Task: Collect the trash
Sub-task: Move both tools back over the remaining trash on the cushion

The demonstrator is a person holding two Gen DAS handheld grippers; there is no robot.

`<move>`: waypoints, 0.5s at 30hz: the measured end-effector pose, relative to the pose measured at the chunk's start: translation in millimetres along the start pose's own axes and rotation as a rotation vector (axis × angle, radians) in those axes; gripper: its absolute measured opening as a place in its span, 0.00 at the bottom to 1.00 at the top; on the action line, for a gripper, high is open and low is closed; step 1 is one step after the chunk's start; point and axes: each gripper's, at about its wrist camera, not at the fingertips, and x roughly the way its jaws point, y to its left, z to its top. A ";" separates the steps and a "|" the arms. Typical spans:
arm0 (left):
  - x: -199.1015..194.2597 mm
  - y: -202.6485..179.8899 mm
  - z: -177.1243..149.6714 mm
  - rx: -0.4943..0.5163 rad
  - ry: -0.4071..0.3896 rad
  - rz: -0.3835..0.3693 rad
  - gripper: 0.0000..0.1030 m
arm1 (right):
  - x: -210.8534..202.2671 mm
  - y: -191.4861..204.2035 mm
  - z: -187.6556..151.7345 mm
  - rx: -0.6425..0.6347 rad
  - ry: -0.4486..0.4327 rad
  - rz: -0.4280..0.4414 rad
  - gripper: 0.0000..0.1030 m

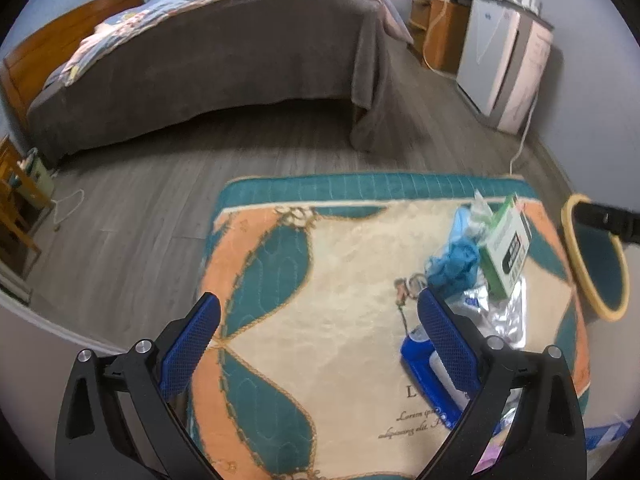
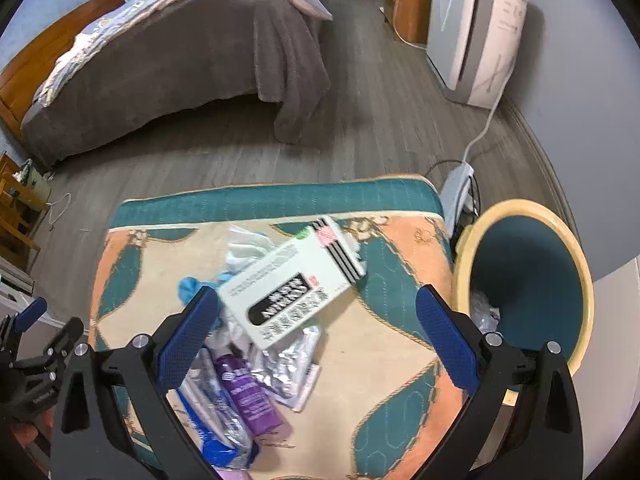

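Trash point(image 2: 256, 340): heaped on quilted desk cover point(image 2: 400, 360), white box point(image 2: 292, 288) topmost, purple packet point(image 2: 250, 396) nearer.
Bin point(image 2: 584, 280): right of desk, teal inside.
Left gripper point(image 1: 316, 340): jaws apart, empty.
Right gripper point(image 2: 316, 336): jaws apart, above heap.

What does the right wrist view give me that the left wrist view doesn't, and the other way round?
Only the right wrist view shows the purple packet, the power strip on the floor, and crumpled trash already inside the bin. Only the left wrist view shows the small keychain on the mat. Both show the white box on the trash pile, the crumpled blue glove, the yellow-rimmed bin, the quilted mat, the bed, and an open, empty gripper: right gripper, left gripper.
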 end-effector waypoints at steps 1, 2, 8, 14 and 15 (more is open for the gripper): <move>3.6 -5.8 -1.3 0.016 0.007 -0.003 0.95 | 1.6 -4.5 -0.1 0.010 0.002 -0.004 0.94; 6.0 -10.0 -2.4 0.029 0.012 -0.005 0.95 | 3.8 -8.5 -0.7 0.021 0.004 -0.005 0.94; 28.3 -53.6 -20.3 0.150 0.071 -0.017 0.95 | 17.8 -20.6 -3.0 0.054 0.045 -0.001 0.94; 21.7 -86.7 -27.9 0.173 0.051 -0.103 0.95 | 17.9 -21.0 -2.1 0.057 0.044 0.005 0.94; 22.4 -92.5 -29.1 0.179 0.057 -0.117 0.95 | 17.9 -20.9 -2.2 0.053 0.045 0.002 0.94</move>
